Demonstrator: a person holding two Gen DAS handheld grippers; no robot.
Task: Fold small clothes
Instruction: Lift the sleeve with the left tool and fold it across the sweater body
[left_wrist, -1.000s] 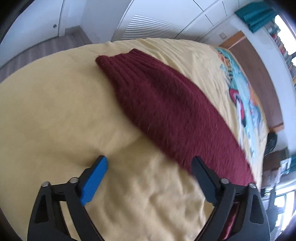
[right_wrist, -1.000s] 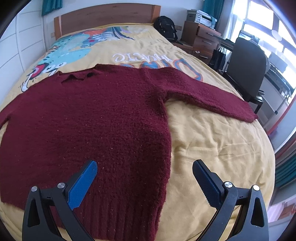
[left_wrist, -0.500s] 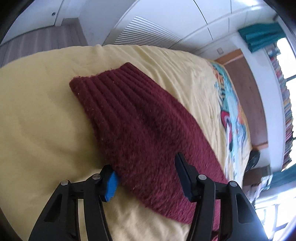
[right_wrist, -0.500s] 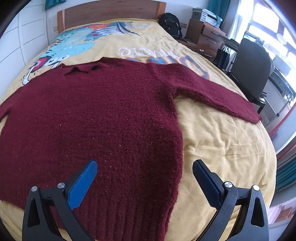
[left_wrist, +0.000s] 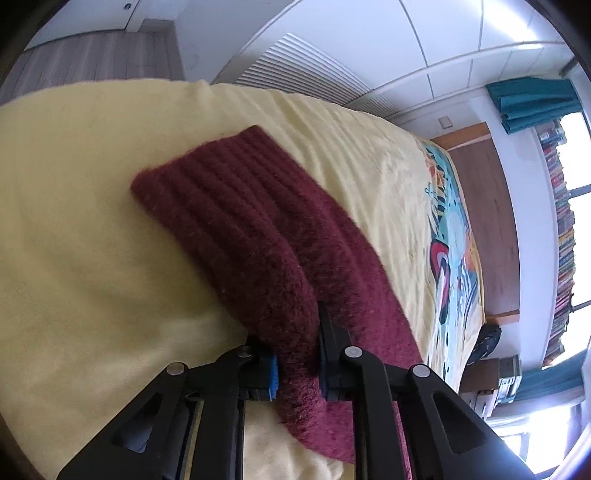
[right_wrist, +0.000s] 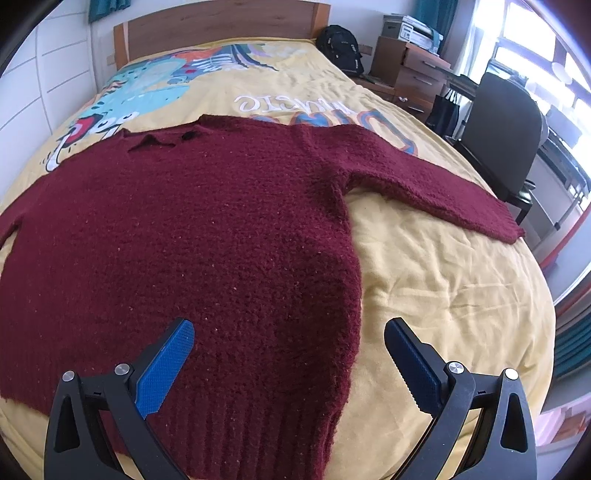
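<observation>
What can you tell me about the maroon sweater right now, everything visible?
The maroon sweater is a fuzzy knit with ribbed hem and cuffs, lying flat and spread on the yellow bedspread, collar toward the headboard. One sleeve stretches toward the bed's edge. The left gripper is shut on the other sleeve near its ribbed cuff. The right gripper hovers open above the hem.

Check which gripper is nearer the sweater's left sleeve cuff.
Left. The left gripper is shut on that sleeve, a little behind its ribbed cuff. The right gripper hangs open above the sweater's hem near its right side, away from that sleeve.
</observation>
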